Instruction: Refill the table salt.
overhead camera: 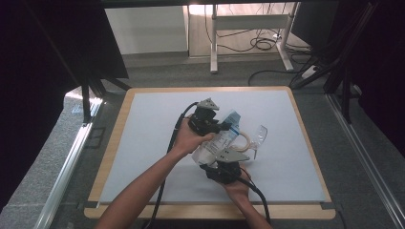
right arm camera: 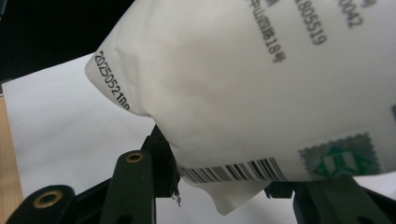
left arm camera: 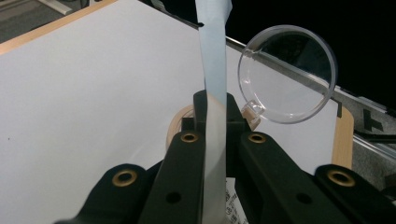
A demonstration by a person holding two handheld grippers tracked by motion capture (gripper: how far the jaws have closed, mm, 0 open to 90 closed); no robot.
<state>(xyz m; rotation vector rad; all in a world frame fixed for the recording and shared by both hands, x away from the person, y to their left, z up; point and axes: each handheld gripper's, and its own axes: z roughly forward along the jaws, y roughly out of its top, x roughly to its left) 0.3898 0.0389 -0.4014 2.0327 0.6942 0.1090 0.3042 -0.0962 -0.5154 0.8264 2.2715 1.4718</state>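
Soft white pouch (overhead camera: 216, 142), held off the desk (overhead camera: 143, 143) near its centre: filled, light, it sags and creases, so you take it by edges, not the belly. Left gripper (overhead camera: 220, 128) fingers are together, pinching the flat top seal (left arm camera: 214, 93). Right gripper (overhead camera: 217, 167) fingers clamp the bottom end (right arm camera: 224, 196), bulk rising toward 12 o'clock. Clear round container (left arm camera: 287, 74) at 2 o'clock, apart.
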